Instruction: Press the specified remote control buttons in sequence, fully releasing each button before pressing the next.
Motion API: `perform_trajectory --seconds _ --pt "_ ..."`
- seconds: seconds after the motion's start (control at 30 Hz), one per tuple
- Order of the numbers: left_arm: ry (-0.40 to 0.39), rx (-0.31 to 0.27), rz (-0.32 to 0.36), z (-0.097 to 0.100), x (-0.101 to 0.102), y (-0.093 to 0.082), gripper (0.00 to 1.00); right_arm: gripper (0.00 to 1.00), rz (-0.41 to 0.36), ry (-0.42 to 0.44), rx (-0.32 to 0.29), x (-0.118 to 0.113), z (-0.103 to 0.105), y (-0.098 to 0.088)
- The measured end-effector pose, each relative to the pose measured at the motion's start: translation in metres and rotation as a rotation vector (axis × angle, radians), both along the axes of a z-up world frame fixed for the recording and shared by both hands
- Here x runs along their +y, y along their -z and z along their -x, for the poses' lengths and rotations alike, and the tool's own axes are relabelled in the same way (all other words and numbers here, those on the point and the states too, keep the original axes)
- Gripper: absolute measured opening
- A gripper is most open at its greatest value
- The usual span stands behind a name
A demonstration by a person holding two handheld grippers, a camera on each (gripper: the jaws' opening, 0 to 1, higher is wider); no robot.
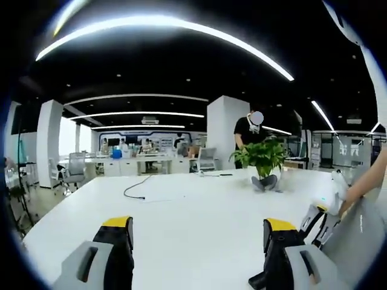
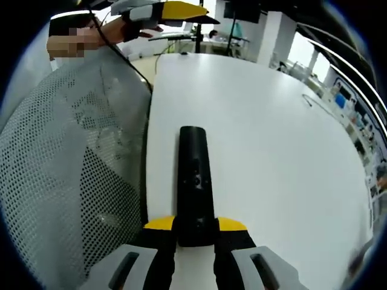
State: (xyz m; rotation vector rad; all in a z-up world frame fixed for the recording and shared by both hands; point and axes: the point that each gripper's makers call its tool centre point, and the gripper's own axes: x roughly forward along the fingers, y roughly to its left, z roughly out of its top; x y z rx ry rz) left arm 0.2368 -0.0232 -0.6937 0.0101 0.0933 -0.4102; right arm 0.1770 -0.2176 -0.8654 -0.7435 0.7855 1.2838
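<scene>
right gripper (image 2: pixel 195 232) pinches the stiff, light remote control (image 2: pixel 194 181) at its 6 o'clock end (probably slippery plastic); left gripper (image 1: pixel 196 238) spread.

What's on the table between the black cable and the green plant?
Nothing. In the left gripper view, the white table is bare between the black cable and the potted plant.

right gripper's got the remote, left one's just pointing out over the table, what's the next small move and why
Probably bring the left gripper over to the remote control for the first press. The right gripper is shut on the remote's near end, holding it out above the white table, while the left's jaws stand open, holding nothing, aimed across the table toward a potted plant.
</scene>
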Motion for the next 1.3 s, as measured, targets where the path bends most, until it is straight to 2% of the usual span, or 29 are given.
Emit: perform_trajectory --seconds 0.33,1.17,1.3 --pt "0.006 -0.001 0.042 0.000 0.000 -0.002 0.92 0.21 -0.004 0.003 0.021 0.001 -0.012 0.000" --pt "-0.014 0.012 0.021 -0.001 0.003 0.002 0.92 0.21 -0.014 0.015 0.057 0.004 -0.038 0.002" --pt "-0.022 0.016 0.037 -0.001 0.006 0.002 0.92 0.21 -0.015 0.019 0.056 0.004 -0.042 0.001"
